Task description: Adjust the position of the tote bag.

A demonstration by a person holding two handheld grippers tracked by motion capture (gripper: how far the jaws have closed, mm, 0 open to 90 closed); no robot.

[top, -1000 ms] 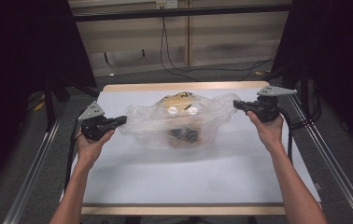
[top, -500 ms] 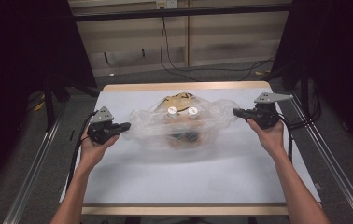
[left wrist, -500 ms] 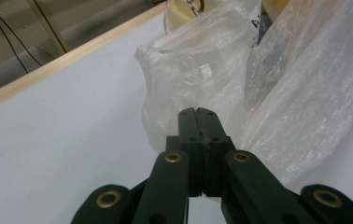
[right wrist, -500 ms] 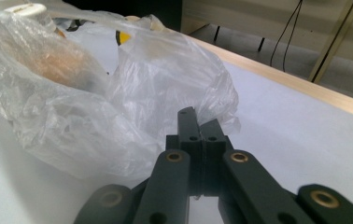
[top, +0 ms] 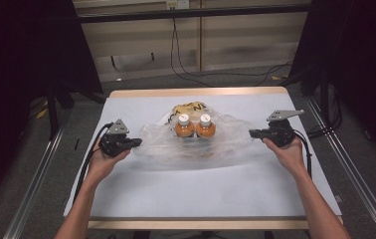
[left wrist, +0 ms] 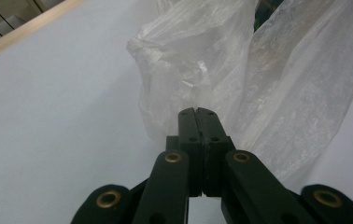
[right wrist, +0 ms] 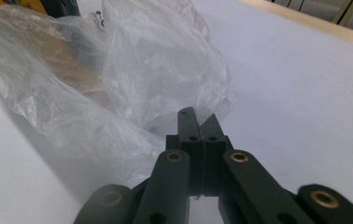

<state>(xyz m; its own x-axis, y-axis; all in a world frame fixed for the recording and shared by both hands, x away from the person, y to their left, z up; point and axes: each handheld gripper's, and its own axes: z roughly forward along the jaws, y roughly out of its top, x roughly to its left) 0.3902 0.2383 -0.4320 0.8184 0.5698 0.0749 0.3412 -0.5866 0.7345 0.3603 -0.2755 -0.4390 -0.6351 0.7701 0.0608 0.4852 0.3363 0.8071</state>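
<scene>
Both my grippers pinch a clear plastic bag (top: 196,144) stretched across the table (top: 141,194).

My left gripper (top: 137,143) is clamped tight on the bag's left end, my right gripper (top: 252,133) on its right end, jaws fully together with film caught between them. The bag lies toward the table's far edge, midway between the side edges, holding two orange bottles (top: 194,126) with white caps and a yellow packet (top: 188,107).

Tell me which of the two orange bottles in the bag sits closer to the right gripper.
The orange bottle on the right of the pair in the high view; its twin stands beside it, on the side toward the left gripper. Right gripper grips the clear bag.
</scene>
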